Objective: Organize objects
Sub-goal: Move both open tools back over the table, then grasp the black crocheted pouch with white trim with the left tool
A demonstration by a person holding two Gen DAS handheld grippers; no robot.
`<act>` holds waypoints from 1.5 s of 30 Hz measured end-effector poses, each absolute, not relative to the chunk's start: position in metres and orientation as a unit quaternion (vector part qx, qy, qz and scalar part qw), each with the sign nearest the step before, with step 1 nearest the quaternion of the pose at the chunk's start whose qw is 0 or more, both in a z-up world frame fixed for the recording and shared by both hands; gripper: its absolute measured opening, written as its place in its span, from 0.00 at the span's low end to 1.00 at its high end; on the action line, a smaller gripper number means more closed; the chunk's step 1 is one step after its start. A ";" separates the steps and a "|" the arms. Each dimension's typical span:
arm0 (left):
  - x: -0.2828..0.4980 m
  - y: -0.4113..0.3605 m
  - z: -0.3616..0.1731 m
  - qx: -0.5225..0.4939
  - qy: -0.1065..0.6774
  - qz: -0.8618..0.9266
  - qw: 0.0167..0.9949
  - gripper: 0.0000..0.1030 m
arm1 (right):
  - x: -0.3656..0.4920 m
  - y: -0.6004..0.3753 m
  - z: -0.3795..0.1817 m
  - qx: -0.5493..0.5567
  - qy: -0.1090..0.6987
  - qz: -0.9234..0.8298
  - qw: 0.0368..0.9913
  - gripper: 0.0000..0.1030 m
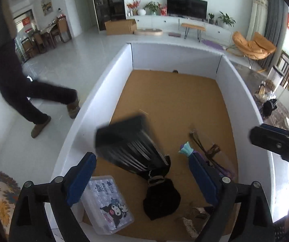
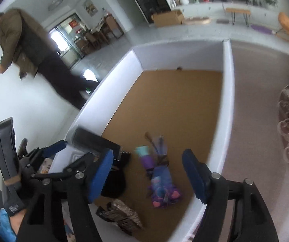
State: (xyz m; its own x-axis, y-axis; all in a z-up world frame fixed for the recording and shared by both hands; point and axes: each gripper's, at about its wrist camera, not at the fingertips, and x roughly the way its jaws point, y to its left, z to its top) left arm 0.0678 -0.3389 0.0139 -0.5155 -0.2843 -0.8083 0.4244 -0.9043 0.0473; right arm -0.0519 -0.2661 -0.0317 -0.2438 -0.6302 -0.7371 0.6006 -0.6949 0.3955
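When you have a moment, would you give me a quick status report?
Left gripper and right gripper open, empty. Black fringed item, purple packet loose in pen. Bystander outside wall.

You've got matt cork-like board (image 1: 170, 100) under smooth white walls (image 1: 96, 100); the clear plastic box (image 1: 108, 203) looks glossy, the black cloth (image 1: 161, 199) soft.

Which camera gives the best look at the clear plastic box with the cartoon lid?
The left wrist view: the clear plastic box lies unobstructed, its lid print readable. In the right wrist view, the tools hide nearly all of it.
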 end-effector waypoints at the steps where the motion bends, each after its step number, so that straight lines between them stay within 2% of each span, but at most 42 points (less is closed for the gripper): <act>1: 0.068 -0.338 0.016 0.444 0.081 -0.868 0.207 0.91 | -0.052 -0.257 -0.028 0.464 -0.013 -0.797 0.386 0.73; 2: 0.068 -0.335 0.018 0.439 0.085 -0.870 0.209 0.91 | -0.052 -0.249 -0.024 0.454 -0.013 -0.805 0.382 0.74; 4: 0.064 -0.327 0.023 0.426 0.088 -0.876 0.208 0.91 | -0.052 -0.225 -0.015 0.424 -0.017 -0.828 0.367 0.83; 7: 0.059 -0.310 0.034 0.406 0.080 -0.889 0.197 0.91 | -0.053 -0.186 -0.007 0.384 -0.019 -0.862 0.330 0.88; 12: 0.047 -0.253 0.053 0.375 0.055 -0.914 0.145 0.91 | -0.056 -0.101 -0.029 0.362 -0.014 -0.901 0.237 0.91; 17: 0.042 -0.172 0.066 0.351 0.026 -0.935 0.040 0.91 | -0.062 -0.003 -0.087 0.400 0.001 -0.910 0.106 0.91; 23: 0.022 -0.063 0.050 0.377 -0.010 -0.922 -0.086 0.91 | -0.057 0.079 -0.122 0.413 -0.026 -0.910 0.013 0.91; 25: 0.011 -0.035 0.033 0.397 -0.017 -0.913 -0.098 0.91 | -0.059 0.097 -0.119 0.404 -0.060 -0.913 0.009 0.91; 30: -0.010 -0.005 -0.001 0.417 -0.032 -0.904 -0.090 0.91 | -0.062 0.098 -0.116 0.403 -0.055 -0.914 0.004 0.91; 45: -0.022 -0.029 -0.025 0.449 -0.023 -0.892 -0.046 0.91 | -0.062 0.084 -0.127 0.434 -0.042 -0.900 0.002 0.91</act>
State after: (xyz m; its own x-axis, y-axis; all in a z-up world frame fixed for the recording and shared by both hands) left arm -0.0225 -0.0289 -0.0246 -0.5934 0.0617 -0.8026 -0.1027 -0.9947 -0.0006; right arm -0.0617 0.0836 -0.1270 -0.6230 -0.0401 -0.7812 -0.0324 -0.9965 0.0770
